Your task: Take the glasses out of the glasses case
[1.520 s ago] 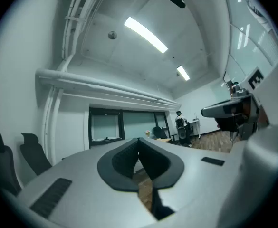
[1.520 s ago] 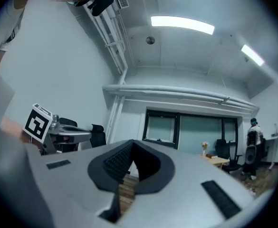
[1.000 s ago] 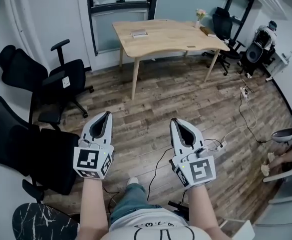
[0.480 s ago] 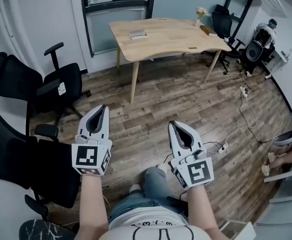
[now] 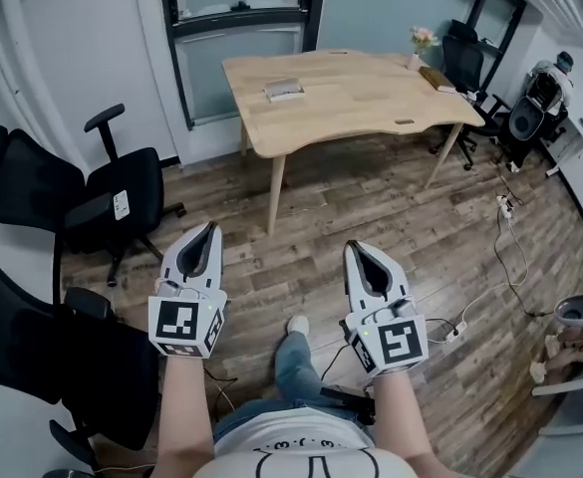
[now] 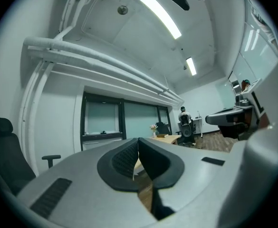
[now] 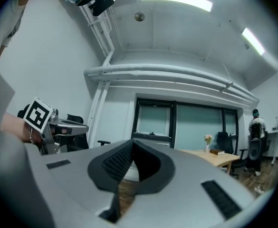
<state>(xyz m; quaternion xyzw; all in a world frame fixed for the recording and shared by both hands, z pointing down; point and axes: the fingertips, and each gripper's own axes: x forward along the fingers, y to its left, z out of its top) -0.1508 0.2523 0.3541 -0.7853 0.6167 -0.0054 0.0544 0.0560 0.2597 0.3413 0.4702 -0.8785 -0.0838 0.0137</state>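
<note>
both grippers closed and empty, well short of the table

the left gripper point(image 5: 209, 229) has its dark pads pressed together with nothing between them, and the right gripper point(image 5: 356, 249) is the same, jaws together on nothing. both point level ahead, side by side over the wood plank floor point(image 5: 371, 207), with the person's leg and shoe between them below. black office chairs point(image 5: 122, 192) stand to the left. well beyond the jaws is the pale wooden table point(image 5: 361, 103), and on its far left part lies a small flat light-coloured thing point(image 5: 283, 90), probably the glasses case, though it is too small to be sure. a vase of flowers point(image 5: 418, 40) stands at the far right corner. nothing of the task looks done: the case is untouched and apparently shut, no glasses show, and reaching, opening and lifting out are all left.
</note>
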